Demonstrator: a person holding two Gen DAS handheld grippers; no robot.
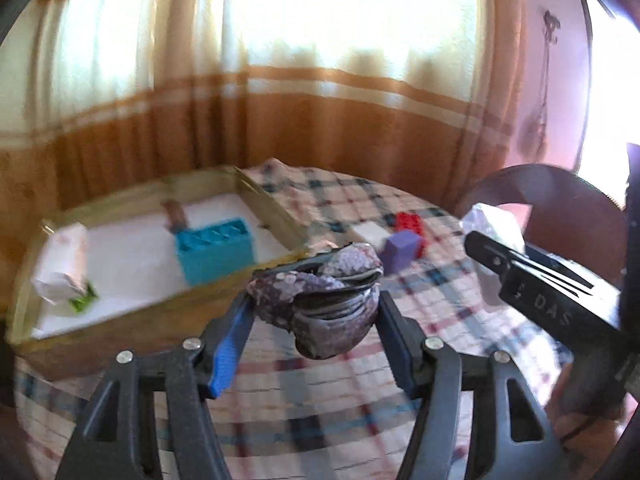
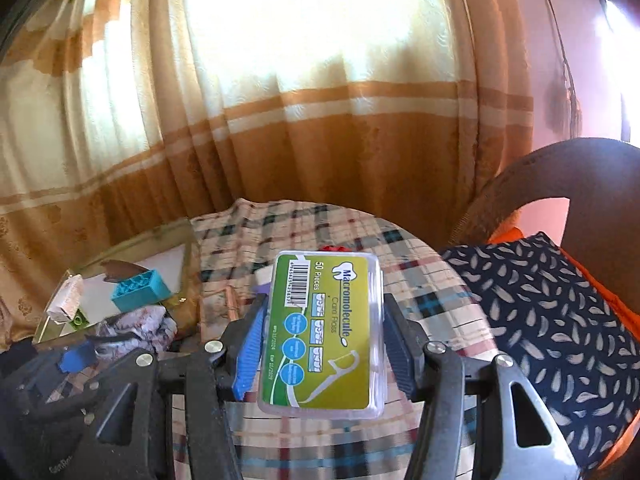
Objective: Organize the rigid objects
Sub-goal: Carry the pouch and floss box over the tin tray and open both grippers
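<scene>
The left gripper (image 1: 316,308) is clamped on a crumpled floral pouch (image 1: 320,304), its blue pads pressed against both sides, and the pouch hangs above the plaid tablecloth (image 1: 420,320), just in front of the near rim of the tray (image 1: 272,208). The right gripper (image 2: 320,340) is closed on a floss box (image 2: 322,332), a clear flat case with a green label reading "Care Floss" and "50 Pieces", gripped by its long edges and held clear of the cloth. The tray sits at the left of the table and is lined in white; inside it stand a teal block (image 1: 216,250), a white wrapped packet (image 1: 64,264) at the left end, a small green piece (image 1: 84,300) beside the packet, and a brownish object (image 1: 176,216) behind the block, too blurred to identify. On the cloth to the right of the tray lie a purple cube (image 1: 400,250), a red brick (image 1: 410,224) touching it from behind, and a white block (image 1: 374,232) just beside them. A dark chair (image 2: 560,168) stands at the right with a patterned cushion (image 2: 540,320) on it, and a striped curtain (image 2: 320,120) covers the bright window behind
</scene>
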